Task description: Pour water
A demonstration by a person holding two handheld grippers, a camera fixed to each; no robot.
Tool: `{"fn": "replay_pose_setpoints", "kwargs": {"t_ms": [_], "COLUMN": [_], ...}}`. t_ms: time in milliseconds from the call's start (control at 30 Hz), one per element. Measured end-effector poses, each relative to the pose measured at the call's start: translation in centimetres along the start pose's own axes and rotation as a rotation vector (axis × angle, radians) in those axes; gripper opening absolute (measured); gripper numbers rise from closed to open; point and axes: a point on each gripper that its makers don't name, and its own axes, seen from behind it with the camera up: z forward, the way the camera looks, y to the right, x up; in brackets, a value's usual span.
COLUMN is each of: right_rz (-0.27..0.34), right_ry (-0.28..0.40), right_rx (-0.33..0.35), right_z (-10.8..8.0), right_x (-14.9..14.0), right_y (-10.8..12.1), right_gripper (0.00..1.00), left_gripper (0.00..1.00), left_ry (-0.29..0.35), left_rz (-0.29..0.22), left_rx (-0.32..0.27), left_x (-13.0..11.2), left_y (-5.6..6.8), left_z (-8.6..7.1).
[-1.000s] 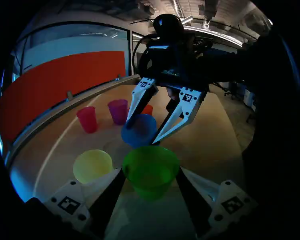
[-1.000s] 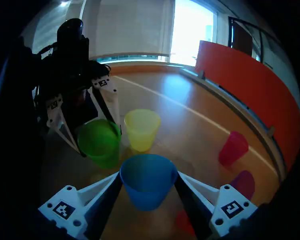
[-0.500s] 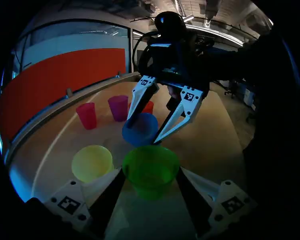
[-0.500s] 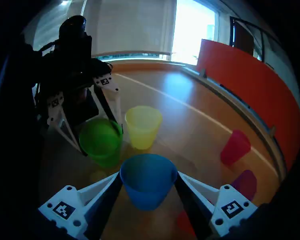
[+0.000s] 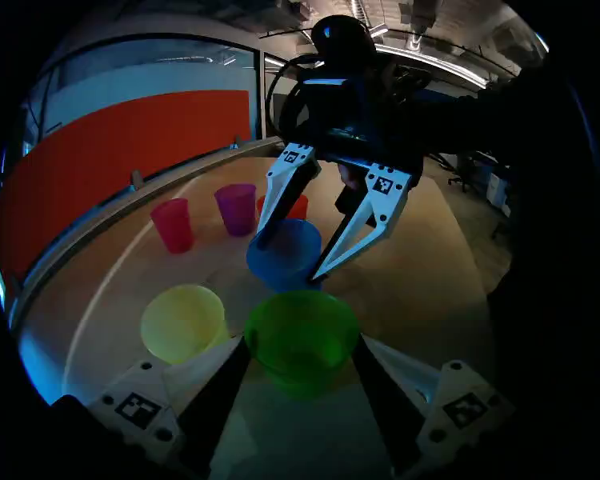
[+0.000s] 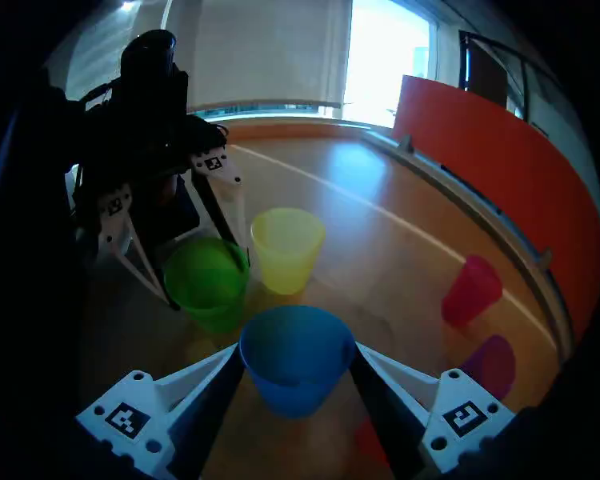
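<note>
At bottom centre the left gripper (image 5: 300,346) clasps a green cup (image 5: 302,332). Just above it, mid-frame, the right gripper (image 5: 288,258) pinches a blue cup (image 5: 282,254). A yellow cup (image 5: 182,322) stands at lower left, with a pink cup (image 5: 173,226) and a purple cup (image 5: 236,209) at upper left.

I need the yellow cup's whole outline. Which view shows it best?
The right gripper view: the yellow cup stands whole, seen from the side. In the left gripper view the left tongs cover its near edge.
</note>
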Motion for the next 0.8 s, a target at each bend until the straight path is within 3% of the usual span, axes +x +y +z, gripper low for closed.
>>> {"fn": "replay_pose_setpoints", "kwargs": {"t_ms": [800], "right_rz": [-0.005], "right_ry": [-0.030], "right_rx": [-0.022], "right_z": [-0.9], "right_x": [-1.1], "right_y": [0.1], "right_gripper": [0.94], "left_gripper": [0.87], "left_ry": [-0.038], "left_rz": [-0.022], "left_rx": [-0.011], "left_x": [-0.4], "left_y": [0.1], "left_z": [0.0]}}
